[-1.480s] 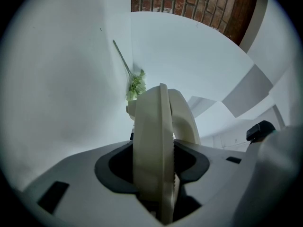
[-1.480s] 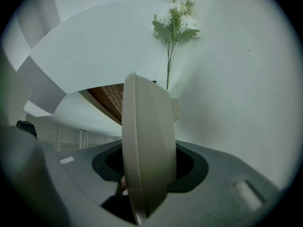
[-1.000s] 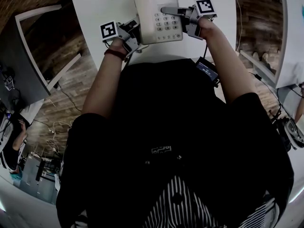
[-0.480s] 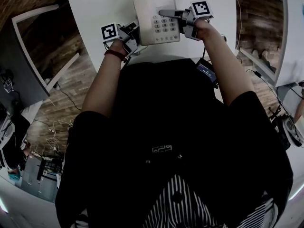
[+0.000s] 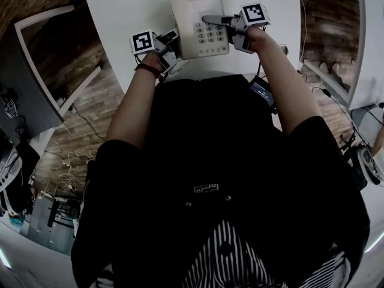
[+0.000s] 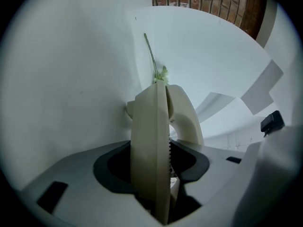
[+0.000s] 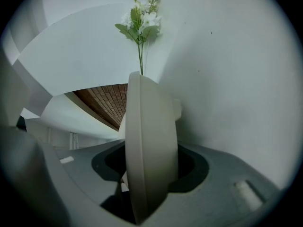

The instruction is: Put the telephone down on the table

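Note:
A cream push-button telephone (image 5: 201, 26) with its handset on the cradle is at the table's (image 5: 132, 5) near middle. My left gripper (image 5: 169, 42) is shut on its left edge and my right gripper (image 5: 223, 21) on its right edge. In the left gripper view the telephone's thin edge (image 6: 150, 141) stands between the jaws of the left gripper (image 6: 152, 174), with the handset (image 6: 185, 119) behind it. The right gripper view shows the telephone's rounded body (image 7: 149, 145) clamped in the right gripper (image 7: 149, 176). Whether the base touches the table I cannot tell.
A small dark device with a lit screen (image 5: 262, 89) lies at the table's near edge by my right arm. A sprig of white flowers (image 7: 140, 20) stands farther out on the table. A second white desk (image 5: 45, 47) sits to the left over wooden floor.
Both grippers and the telephone have shifted slightly away from the body, and the left gripper has come a little to the right. Both grips are unchanged.

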Available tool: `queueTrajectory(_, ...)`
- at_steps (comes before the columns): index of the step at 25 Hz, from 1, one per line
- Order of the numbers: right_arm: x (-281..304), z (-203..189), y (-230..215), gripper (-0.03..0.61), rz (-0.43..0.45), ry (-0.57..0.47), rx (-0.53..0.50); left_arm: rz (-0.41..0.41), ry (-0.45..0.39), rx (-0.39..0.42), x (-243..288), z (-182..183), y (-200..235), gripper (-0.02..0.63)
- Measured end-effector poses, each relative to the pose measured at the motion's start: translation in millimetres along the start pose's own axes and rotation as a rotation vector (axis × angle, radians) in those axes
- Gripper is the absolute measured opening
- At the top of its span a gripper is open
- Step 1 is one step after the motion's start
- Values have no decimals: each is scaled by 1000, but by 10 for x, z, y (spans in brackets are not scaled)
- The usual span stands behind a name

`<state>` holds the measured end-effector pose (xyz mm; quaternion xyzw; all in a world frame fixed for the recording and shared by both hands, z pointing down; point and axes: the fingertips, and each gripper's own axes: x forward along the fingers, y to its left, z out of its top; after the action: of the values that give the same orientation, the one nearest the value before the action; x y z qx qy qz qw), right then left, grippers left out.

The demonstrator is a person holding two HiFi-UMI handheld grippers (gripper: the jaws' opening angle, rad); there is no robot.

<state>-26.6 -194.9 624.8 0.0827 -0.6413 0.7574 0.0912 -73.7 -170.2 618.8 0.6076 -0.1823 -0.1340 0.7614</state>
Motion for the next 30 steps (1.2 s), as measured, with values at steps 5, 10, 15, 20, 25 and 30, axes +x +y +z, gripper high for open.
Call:
queueTrajectory(5,-13,-1,-28,222,19,-17,2,21,11,27,26,0,18,202)
queueTrajectory(10,-10,-28,-51,233,-13,-29,-8,52,31,33,-4,-48,69,209)
queueTrajectory(15,-7,-26,-153,267,-74,-31,-40,77,43,70,-63,-49,126,209)
queueTrajectory(20,-9,-30,-164,276,-94,-40,-56,82,47,88,-81,-43,139,210)
queueTrajectory(25,-41,-14,-176,287,-143,-41,-110,130,50,144,-135,-24,207,215)
queueTrajectory(30,-72,41,-194,299,-251,-16,-205,154,29,138,-216,12,258,215)
